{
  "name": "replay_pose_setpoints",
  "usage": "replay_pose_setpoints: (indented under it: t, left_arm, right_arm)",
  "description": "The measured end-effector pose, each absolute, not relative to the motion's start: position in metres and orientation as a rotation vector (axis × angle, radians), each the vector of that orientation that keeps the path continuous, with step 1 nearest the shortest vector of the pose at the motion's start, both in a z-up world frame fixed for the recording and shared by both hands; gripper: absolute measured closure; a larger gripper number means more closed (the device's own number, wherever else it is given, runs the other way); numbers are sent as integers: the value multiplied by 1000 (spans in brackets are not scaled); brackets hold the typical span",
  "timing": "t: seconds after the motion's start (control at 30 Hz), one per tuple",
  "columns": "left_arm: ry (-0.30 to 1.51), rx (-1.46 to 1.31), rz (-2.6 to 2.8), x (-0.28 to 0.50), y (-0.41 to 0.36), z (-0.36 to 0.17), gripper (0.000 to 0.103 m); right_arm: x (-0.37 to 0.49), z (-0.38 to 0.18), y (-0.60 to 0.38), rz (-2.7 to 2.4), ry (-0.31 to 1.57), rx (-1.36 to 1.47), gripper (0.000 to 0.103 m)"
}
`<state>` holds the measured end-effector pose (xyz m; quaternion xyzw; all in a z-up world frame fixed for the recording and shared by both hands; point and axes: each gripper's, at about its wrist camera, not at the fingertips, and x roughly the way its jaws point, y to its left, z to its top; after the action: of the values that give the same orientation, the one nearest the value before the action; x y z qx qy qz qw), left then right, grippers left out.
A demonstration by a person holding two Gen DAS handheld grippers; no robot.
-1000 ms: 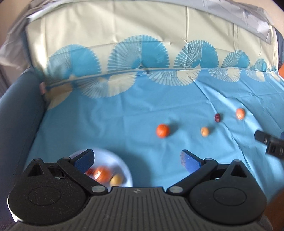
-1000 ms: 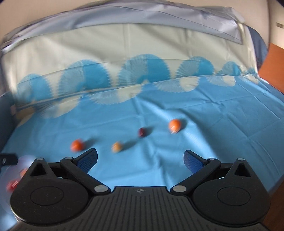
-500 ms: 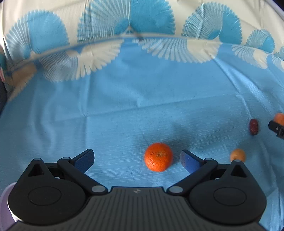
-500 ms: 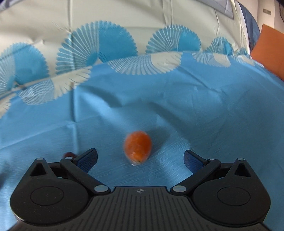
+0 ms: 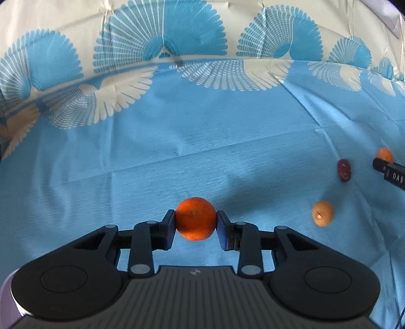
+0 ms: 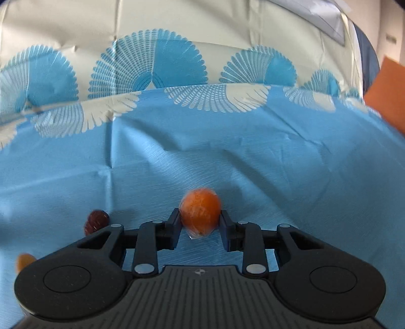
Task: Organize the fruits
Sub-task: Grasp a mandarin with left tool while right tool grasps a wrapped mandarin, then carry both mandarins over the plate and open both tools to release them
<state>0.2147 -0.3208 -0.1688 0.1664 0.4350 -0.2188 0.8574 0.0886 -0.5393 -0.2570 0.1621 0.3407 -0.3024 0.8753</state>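
Orange and round, a dimpled tangerine sits between the closing blue pads of our left hand-held gripper, both touching it, on the blue fan-patterned cloth. Our right hand-held gripper is closing on a smaller, film-wrapped orange fruit, a dark red fruit just left.

A sofa draped in a creased blue cloth printed with cream and blue fan shapes, which runs up over the cream backrest, with an orange cushion at the right edge, a pale wall behind it, and soft daylight.
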Motion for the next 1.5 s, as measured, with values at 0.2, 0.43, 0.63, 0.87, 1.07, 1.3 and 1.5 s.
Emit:
replay_pose_setpoints:
  t: [0.2,0.43,0.63,0.87,1.07,1.3,1.5]
  left_arm:
    - [911,254,-475,176,-276,-106,66]
    - [850,250,-430,97,-181,-22,66]
    - [850,263,-359,29,-96,17,66]
    - [904,195,-279,-38,-15,22,66]
    - [901,164,-287,-84,16,18,66]
    - [851,132,-299,-104,33,26,66]
    - [833,117,-304,-108,37,29,66]
  right_arm:
    - [49,-194,-514,-608,602,343,71]
    - [-25,-100,-431,-486,470,306,71]
    - [-87,-44,-338,-327,424,254,71]
    - [-139,-11,-242,-97,497,282,71]
    - [-179,4,-167,30,524,252,71]
    - [-203,15,-112,117,520,130,71]
    - [-207,23,-108,123,509,105,71]
